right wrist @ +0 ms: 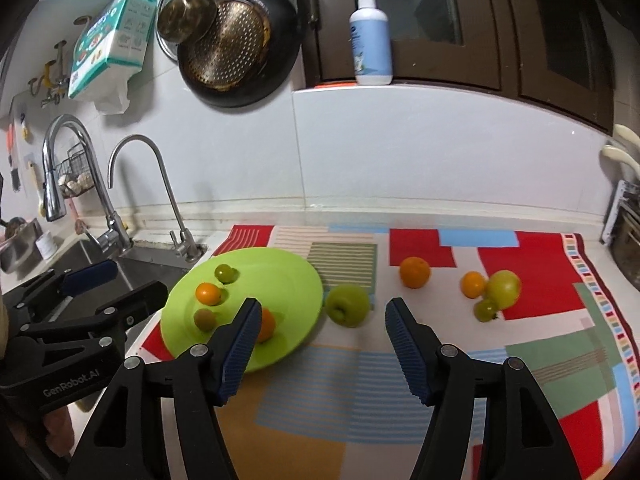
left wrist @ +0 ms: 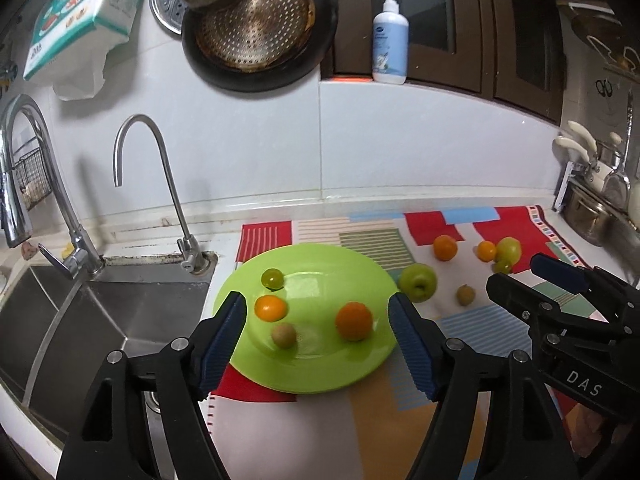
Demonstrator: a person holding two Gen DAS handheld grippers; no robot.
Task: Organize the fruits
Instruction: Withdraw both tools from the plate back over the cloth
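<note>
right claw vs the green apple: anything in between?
Nothing. In the right wrist view only bare patterned mat lies between the open right claw and the green apple, beside the green plate.

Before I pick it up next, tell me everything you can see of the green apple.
The green apple is round, smooth and yellow-green, tipped so its stem dimple faces the camera. It rests on the patterned mat, just right of the green plate, seemingly not touching it. No other fruit touches it, and neither gripper holds it.
</note>
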